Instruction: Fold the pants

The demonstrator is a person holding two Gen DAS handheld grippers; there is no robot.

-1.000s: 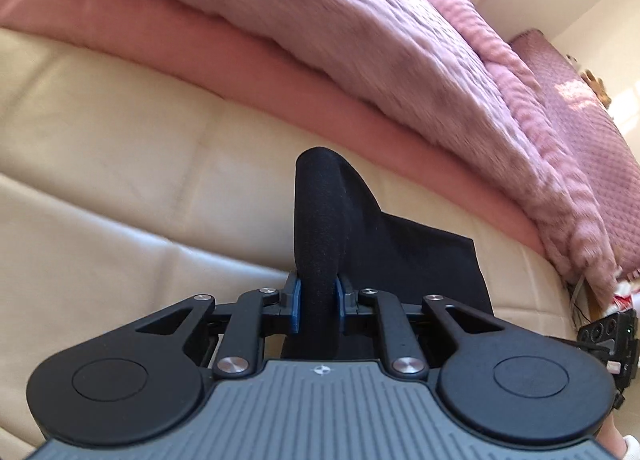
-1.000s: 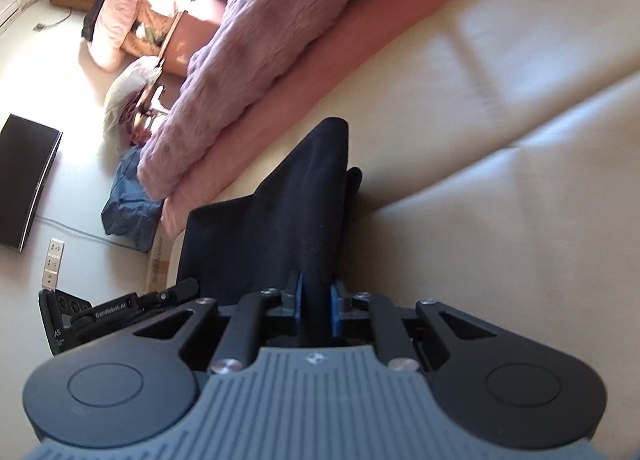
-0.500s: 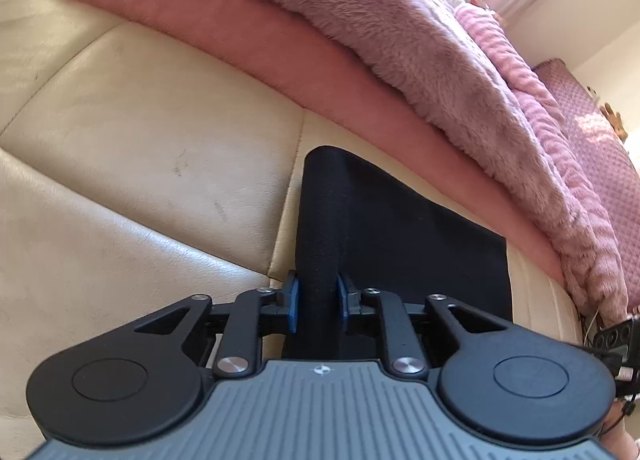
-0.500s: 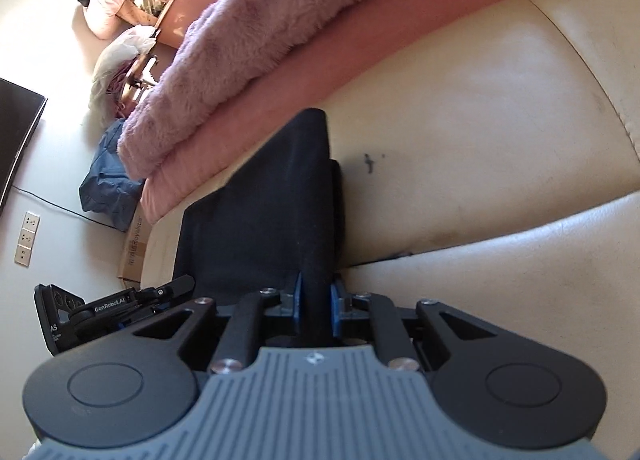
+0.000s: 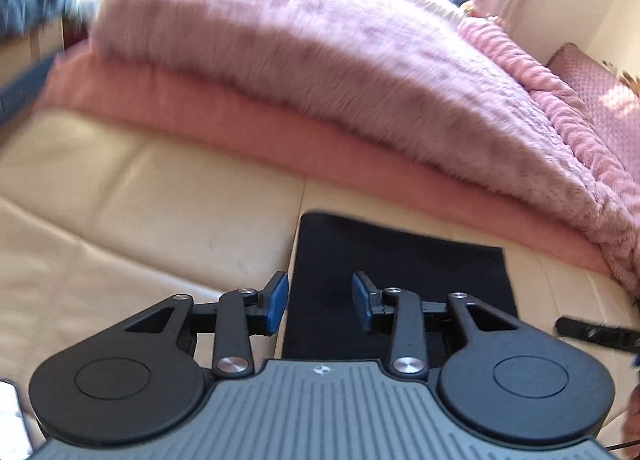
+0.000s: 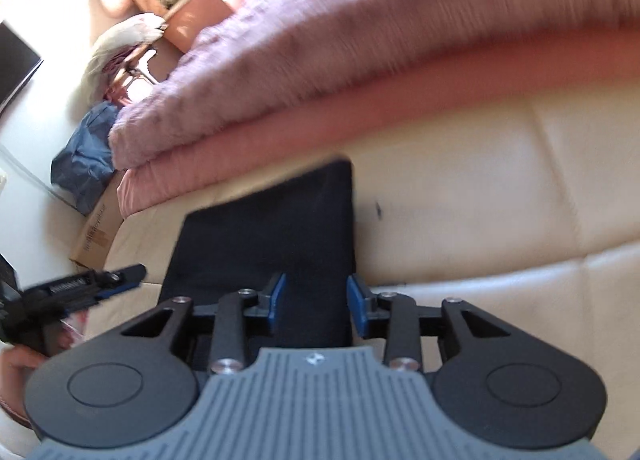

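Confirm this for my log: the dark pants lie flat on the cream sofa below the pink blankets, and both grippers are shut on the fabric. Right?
Not quite. Both grippers are open: the left gripper in the left wrist view and the right gripper in the right wrist view show spread jaws holding nothing. The pants do lie flat on the sofa below the blankets.

Home living rm: cream leather sofa [image 5: 168,196], pink fluffy blankets [image 5: 320,72], cardboard box [image 6: 96,236], dark TV screen [image 6: 16,64].

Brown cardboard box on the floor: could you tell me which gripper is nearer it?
Left. The left gripper hovers by the brown cardboard box; the right gripper is across the folded black pants.
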